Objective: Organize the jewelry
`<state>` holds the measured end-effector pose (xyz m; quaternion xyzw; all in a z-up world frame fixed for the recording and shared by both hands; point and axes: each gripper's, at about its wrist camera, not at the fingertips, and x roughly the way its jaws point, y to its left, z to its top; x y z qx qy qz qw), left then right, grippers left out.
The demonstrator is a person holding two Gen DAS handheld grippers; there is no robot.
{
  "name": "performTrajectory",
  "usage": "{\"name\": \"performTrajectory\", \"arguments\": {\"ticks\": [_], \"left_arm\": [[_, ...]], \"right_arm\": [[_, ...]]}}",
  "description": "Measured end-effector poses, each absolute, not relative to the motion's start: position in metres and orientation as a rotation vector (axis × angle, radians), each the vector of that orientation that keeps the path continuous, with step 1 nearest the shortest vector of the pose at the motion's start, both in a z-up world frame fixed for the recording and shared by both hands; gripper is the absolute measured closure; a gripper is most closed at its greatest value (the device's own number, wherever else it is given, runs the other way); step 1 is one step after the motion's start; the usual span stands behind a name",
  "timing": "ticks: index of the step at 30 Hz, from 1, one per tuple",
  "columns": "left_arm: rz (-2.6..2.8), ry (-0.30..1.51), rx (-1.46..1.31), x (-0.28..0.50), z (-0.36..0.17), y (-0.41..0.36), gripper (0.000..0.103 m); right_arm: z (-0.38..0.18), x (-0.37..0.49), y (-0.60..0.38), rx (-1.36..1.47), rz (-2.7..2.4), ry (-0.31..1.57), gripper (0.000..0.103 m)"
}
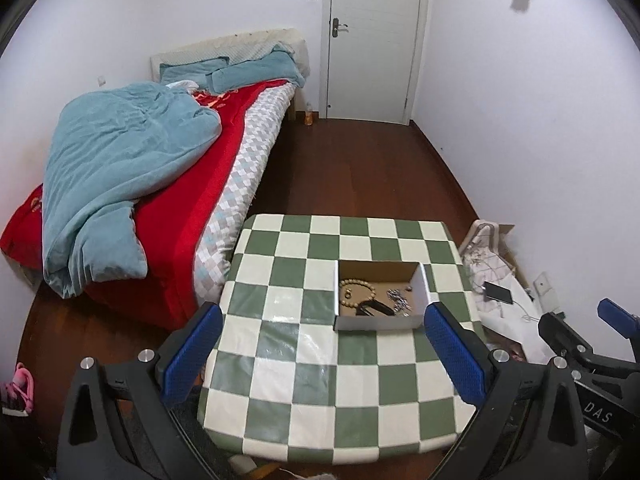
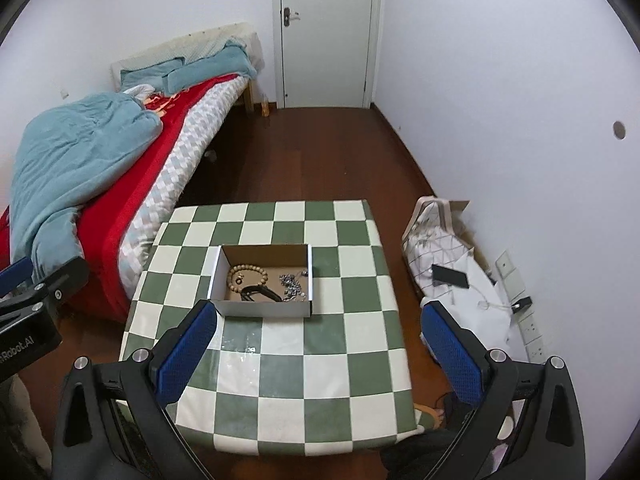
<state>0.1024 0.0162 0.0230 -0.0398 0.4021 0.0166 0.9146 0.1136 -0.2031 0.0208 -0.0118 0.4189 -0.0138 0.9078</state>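
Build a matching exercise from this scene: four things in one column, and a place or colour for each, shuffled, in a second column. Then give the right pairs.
Things:
1. wooden bead bracelet
2. silver chain
3. phone
4. quilt

Places or colours:
A. blue-green, bunched on the bed
B. right part of the cardboard box
C. on white fabric beside the table, off it
D. left part of the cardboard box

Pairs: 1-D, 2-B, 3-C, 4-A

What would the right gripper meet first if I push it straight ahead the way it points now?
Probably the cardboard box, near its front wall, or the checked tablecloth just short of it. The right gripper is open and empty; depth is unclear.
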Motion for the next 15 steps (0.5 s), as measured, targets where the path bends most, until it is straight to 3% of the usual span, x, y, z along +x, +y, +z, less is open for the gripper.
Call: {"name": "performTrajectory", "arguments": {"ticks": [15], "left_arm": [[0.001, 0.796, -0.075, 0.071, 0.055, 0.017, 0.000]], "right_arm": [[0.071, 0.072, -0.205, -0.014, -0.018, 0.812, 0.000]]}}
